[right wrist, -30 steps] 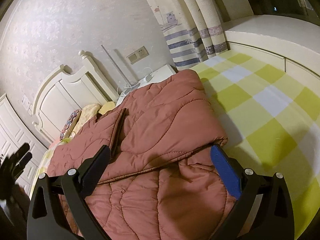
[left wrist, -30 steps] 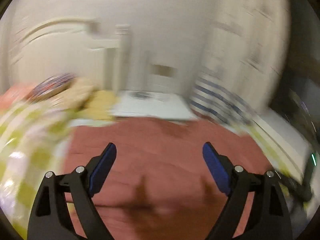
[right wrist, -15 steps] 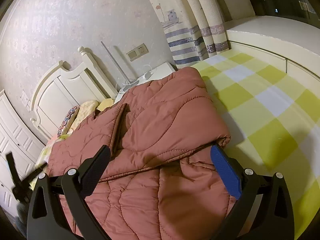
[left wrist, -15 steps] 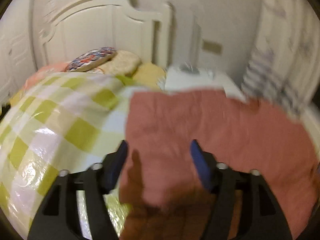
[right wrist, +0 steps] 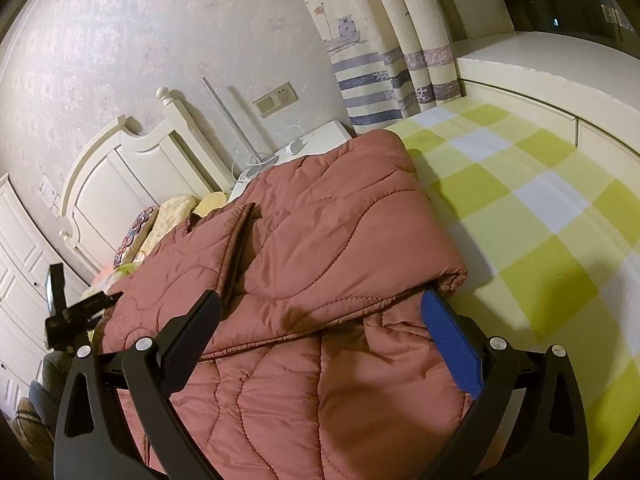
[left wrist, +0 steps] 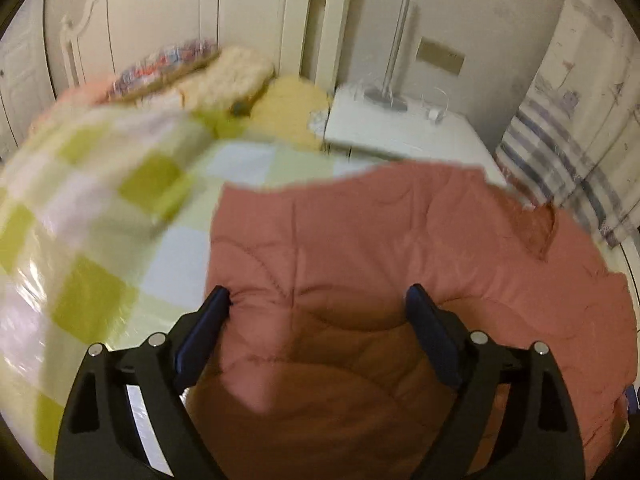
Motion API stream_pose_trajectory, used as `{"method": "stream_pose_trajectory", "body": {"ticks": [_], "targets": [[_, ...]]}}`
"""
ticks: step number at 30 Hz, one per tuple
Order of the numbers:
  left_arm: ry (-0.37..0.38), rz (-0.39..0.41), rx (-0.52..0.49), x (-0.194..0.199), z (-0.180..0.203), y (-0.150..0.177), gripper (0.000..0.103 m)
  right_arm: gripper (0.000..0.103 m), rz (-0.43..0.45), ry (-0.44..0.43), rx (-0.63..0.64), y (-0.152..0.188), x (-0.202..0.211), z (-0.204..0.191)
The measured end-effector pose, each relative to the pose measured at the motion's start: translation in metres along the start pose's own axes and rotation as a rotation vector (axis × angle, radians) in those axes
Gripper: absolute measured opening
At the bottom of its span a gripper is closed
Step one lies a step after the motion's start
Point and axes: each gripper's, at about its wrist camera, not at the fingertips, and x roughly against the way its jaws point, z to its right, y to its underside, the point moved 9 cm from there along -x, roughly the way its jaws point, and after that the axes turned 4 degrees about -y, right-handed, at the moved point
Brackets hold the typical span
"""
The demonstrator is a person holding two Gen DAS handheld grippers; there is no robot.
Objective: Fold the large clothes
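Rust-red quilted jacket (right wrist: pixel 320 264) lies folded on the checked bedspread (right wrist: pixel 540 208) near the headboard-side edge. My left gripper (left wrist: pixel 320 312) is opening, fabric bulging between its jaws; my right gripper (right wrist: pixel 320 316) stands spread wide over the jacket.

Quilted jacket (right wrist: pixel 320 248): brick-pink all over, wavy stitch lines in the same shade. Bedspread (right wrist: pixel 540 208): check of yellow-green, pale lime and white squares. Headboard (right wrist: pixel 120 176): plain cream. Wall (right wrist: pixel 120 40): pale, with a faint lilac floral print. Curtain (right wrist: pixel 384 68), far right: cream with blue-grey stripes and a small boat motif. Pillows (left wrist: pixel 240 76) at the far end: cream and yellow, one multicoloured. Right claw (right wrist: pixel 320 316): black frame, blue pads. Left claw (left wrist: pixel 320 312): the same black frame with blue pads.
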Motion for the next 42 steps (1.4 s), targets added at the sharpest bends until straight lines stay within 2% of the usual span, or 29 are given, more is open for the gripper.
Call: {"method": "stream_pose_trajectory", "body": {"ticks": [1, 3, 4, 6, 7, 9, 11, 12, 14, 16, 17, 20, 22, 26, 28, 30, 34, 38, 42], "targets": [[0.014, 0.072, 0.041, 0.013, -0.003, -0.011, 0.087, 0.097, -0.001, 0.000, 0.000, 0.000, 0.000, 0.000], [0.055, 0.097, 0.085, 0.020, -0.002, -0.017, 0.088, 0.097, -0.005, 0.005, 0.005, 0.001, -0.001, -0.001], [0.095, 0.065, 0.088, 0.017, 0.004, -0.016, 0.089, 0.097, -0.006, 0.006, 0.007, 0.002, -0.001, -0.002], [0.134, -0.069, 0.026, -0.005, 0.024, 0.003, 0.092, 0.097, -0.005, 0.006, 0.008, 0.002, -0.001, -0.003], [0.107, -0.094, -0.025, -0.011, 0.030, 0.008, 0.095, 0.097, -0.005, 0.004, 0.006, 0.002, -0.001, -0.003], [0.031, -0.057, -0.143, -0.014, 0.039, 0.014, 0.095, 0.097, -0.004, 0.003, 0.003, 0.002, 0.000, -0.003], [0.023, -0.014, -0.135, -0.003, 0.040, 0.010, 0.094, 0.097, -0.003, 0.003, 0.002, 0.002, -0.001, -0.004], [0.045, 0.011, -0.107, 0.006, 0.040, 0.008, 0.094, 0.097, -0.003, 0.003, 0.002, 0.003, -0.001, -0.004], [0.147, 0.071, -0.028, 0.033, 0.046, 0.006, 0.094, 0.097, -0.004, 0.003, 0.002, 0.002, -0.001, -0.004], [0.210, 0.073, -0.038, 0.046, 0.061, 0.014, 0.096, 0.097, -0.003, 0.002, 0.000, 0.002, -0.001, -0.004], [0.213, 0.056, -0.069, 0.045, 0.069, 0.024, 0.096, 0.097, -0.003, 0.002, -0.001, 0.002, -0.001, -0.004], [0.187, -0.008, -0.165, 0.029, 0.092, 0.053, 0.096, 0.097, -0.003, 0.001, -0.002, 0.003, -0.001, -0.005], [0.147, 0.021, -0.202, 0.026, 0.096, 0.061, 0.097, 0.097, -0.002, 0.000, -0.003, 0.002, -0.001, -0.004], [0.208, 0.070, -0.111, 0.062, 0.090, 0.063, 0.096, 0.097, -0.002, -0.005, -0.009, 0.002, -0.001, -0.004], [0.212, 0.105, -0.122, 0.082, 0.091, 0.071, 0.101, 0.097, -0.002, -0.004, -0.008, 0.002, -0.001, -0.004], [0.183, 0.098, -0.203, 0.086, 0.099, 0.087, 0.101, 0.097, -0.002, -0.003, -0.009, 0.003, -0.001, -0.004], [0.106, 0.028, -0.331, 0.064, 0.110, 0.115, 0.101, 0.097, -0.001, -0.003, -0.010, 0.002, -0.001, -0.004], [0.131, 0.108, -0.289, 0.087, 0.106, 0.104, 0.101, 0.097, 0.000, -0.005, -0.015, 0.002, -0.001, -0.003], [0.087, 0.131, -0.290, 0.113, 0.093, 0.114, 0.101, 0.097, 0.001, -0.005, -0.017, 0.002, -0.001, -0.003]]}}
